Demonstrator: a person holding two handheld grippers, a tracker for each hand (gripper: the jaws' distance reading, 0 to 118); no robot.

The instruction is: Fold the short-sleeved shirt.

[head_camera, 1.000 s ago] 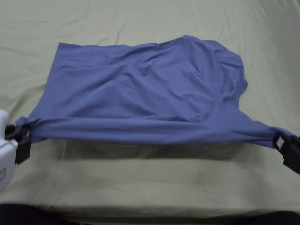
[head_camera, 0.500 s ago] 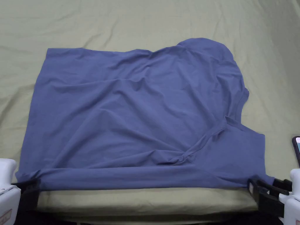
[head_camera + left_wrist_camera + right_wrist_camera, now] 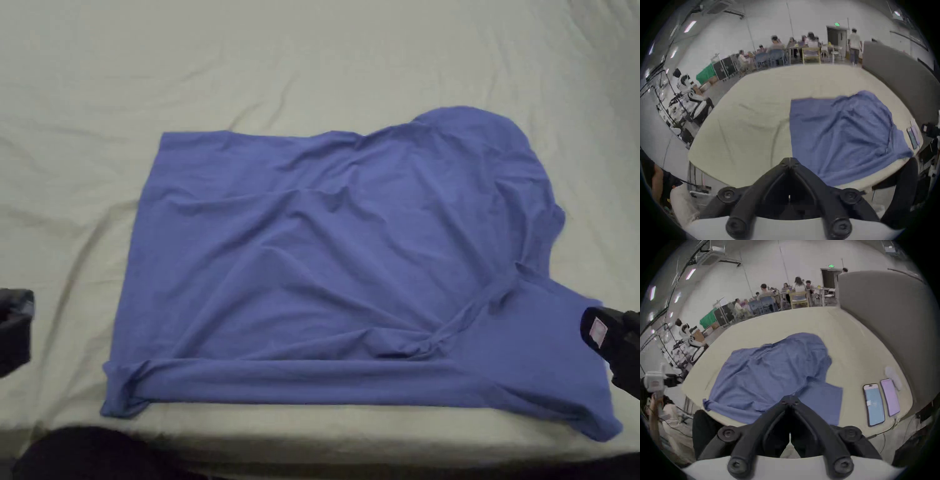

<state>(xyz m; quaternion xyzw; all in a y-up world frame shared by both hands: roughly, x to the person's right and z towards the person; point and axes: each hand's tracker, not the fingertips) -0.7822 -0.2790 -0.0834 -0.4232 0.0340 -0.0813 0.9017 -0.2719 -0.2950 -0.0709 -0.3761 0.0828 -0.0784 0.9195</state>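
A blue short-sleeved shirt (image 3: 337, 275) lies spread on the pale bed sheet (image 3: 312, 62), hem to the left, collar and sleeves to the right. Its near edge is rolled into a loose fold, bunched at the near left corner (image 3: 122, 400). My left gripper (image 3: 15, 328) hangs off to the left, clear of the cloth. In the left gripper view its jaws meet at the tips (image 3: 789, 160) with nothing between them. My right gripper (image 3: 594, 331) hovers by the near sleeve (image 3: 544, 356). Its jaws (image 3: 790, 398) are also closed and empty above the shirt (image 3: 769, 374).
Two phones (image 3: 873, 404) (image 3: 890, 396) lie on the bed to the right of the shirt. A grey padded panel (image 3: 883, 321) runs along the bed's right side. A dark shape (image 3: 87, 453) sits below the near edge. People sit at tables far behind.
Both grippers let go of the shirt's near edge, which dropped onto the bed. The left gripper drew away to the left; the right one lifted off the sleeve corner.
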